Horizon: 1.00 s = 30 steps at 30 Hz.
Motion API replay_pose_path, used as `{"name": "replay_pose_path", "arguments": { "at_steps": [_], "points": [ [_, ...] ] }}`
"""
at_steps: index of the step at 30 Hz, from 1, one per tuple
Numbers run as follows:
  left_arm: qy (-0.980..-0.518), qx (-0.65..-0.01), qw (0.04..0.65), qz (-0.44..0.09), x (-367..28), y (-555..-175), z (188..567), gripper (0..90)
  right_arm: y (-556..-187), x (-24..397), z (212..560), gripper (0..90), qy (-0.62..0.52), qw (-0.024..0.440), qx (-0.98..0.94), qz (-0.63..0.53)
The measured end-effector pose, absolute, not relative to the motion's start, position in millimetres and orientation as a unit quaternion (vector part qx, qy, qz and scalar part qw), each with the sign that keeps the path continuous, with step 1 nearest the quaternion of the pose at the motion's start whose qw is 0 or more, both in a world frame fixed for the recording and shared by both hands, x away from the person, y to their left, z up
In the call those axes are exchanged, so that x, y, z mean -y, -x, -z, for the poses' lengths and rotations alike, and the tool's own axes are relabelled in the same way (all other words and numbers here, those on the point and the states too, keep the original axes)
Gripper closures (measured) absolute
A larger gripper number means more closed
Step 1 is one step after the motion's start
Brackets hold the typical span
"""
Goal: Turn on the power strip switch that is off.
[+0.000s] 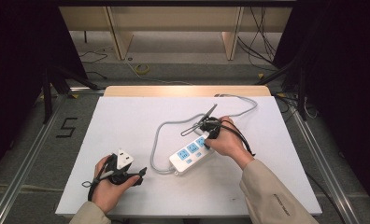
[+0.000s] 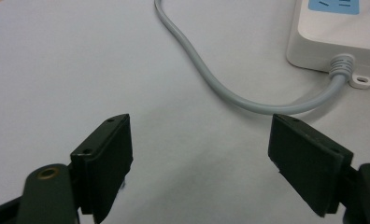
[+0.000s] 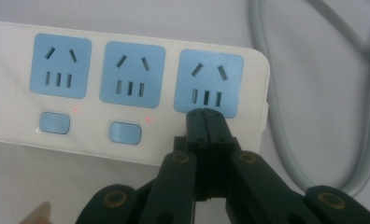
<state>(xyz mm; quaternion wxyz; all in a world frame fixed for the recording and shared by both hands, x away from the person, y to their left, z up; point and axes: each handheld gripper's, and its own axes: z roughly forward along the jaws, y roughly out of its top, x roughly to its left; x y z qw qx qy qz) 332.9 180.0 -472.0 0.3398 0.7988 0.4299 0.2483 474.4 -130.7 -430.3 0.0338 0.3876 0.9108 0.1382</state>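
A white power strip [image 1: 188,157] with three blue sockets lies slantwise on the white table [image 1: 127,116]. Its grey cable [image 1: 157,140] loops left and then back to the far right edge. My right gripper [image 1: 206,139] is shut, its tips [image 3: 205,114] pressed together on the strip [image 3: 248,135] just below the end socket [image 3: 209,81], covering what lies there. Two blue buttons [image 3: 54,122] show under the other sockets, each with a small red light. My left gripper [image 1: 135,171] rests near the front left, open and empty [image 2: 199,158], facing the cable [image 2: 206,70] and the strip's end [image 2: 332,42].
The cable [image 3: 272,107] curves close past the right gripper. The table's front edge lies just behind both hands. Loose cables lie on the floor beyond the far edge, with dark stands at either side and a "5" marked on the floor [image 1: 67,127] to the left.
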Motion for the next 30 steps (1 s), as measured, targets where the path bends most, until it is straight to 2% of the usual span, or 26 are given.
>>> {"name": "replay_pose_path", "arguments": {
  "at_steps": [30],
  "points": [
    [-0.798, -0.43, 0.341, -0.25, -180.6, -332.6, 471.4, 21.8, -473.0, 134.7, 428.1, 89.6, -0.388, 0.032, -0.908, -0.155]
  ]
}}
